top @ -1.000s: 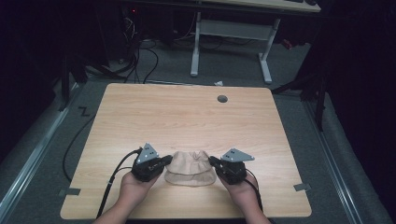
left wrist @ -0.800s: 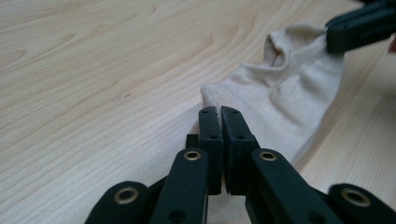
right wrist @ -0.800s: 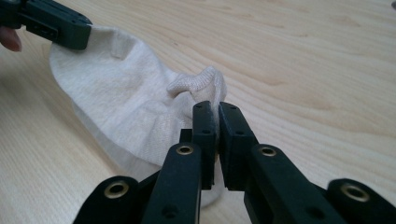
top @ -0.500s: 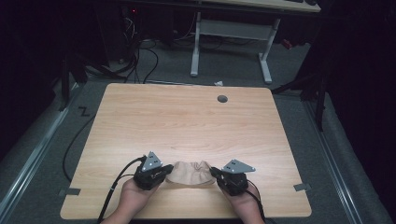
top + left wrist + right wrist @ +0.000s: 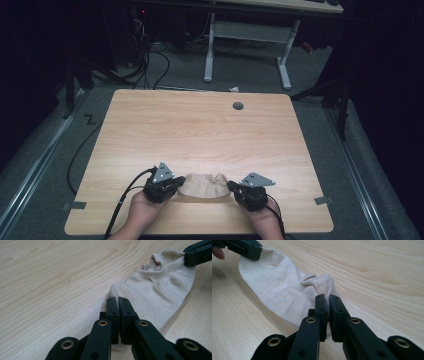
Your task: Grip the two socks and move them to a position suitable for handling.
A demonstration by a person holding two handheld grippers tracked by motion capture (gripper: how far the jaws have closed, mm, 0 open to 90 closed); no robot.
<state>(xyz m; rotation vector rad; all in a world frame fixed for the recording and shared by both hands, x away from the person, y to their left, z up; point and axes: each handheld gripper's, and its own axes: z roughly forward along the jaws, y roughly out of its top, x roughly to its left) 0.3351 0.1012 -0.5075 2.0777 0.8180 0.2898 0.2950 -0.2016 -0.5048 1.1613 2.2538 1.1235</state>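
In the high view, the sock (image 5: 202,185) is lying flat near the table's (image 5: 200,130) front edge, with the left gripper (image 5: 176,185) at its left end and the right gripper (image 5: 233,187) at its right end. In the left gripper view, the jaws are pinching the sock's toe end, nearly closed on the fabric. In the right gripper view, the jaws are clamping the cuff end likewise; so both ends are being held and the sock looks stretched out, with any folding or moving probably still to come

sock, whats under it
The beige sock lies flat on the wooden table, held at its ends by the left gripper and right gripper. Nothing pokes out around its edges; the surface directly under it is covered.
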